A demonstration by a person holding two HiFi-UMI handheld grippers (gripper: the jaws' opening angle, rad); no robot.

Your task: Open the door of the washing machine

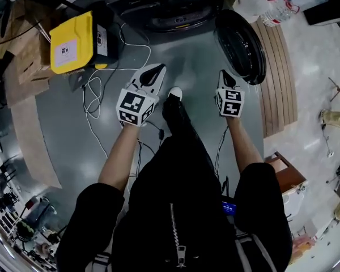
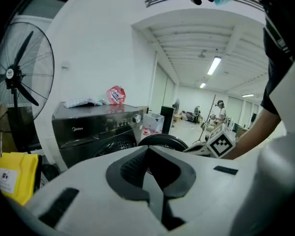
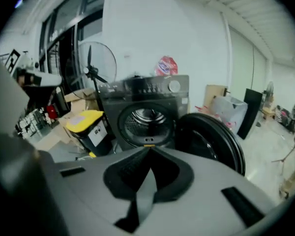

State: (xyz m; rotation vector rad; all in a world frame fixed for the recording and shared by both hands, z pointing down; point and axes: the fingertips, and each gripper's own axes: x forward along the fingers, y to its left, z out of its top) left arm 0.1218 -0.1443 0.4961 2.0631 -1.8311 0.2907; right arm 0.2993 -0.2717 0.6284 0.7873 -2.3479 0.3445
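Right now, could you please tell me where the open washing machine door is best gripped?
Probably the free rim of the washing machine door, farthest from the hinge, approached from the front with the right claw straddling it; the door stands wide open, rim exposed.

One washing machine (image 3: pixel 137 91); one fan (image 2: pixel 11 75); two grippers (image 1: pixel 154 72) (image 1: pixel 226 77)
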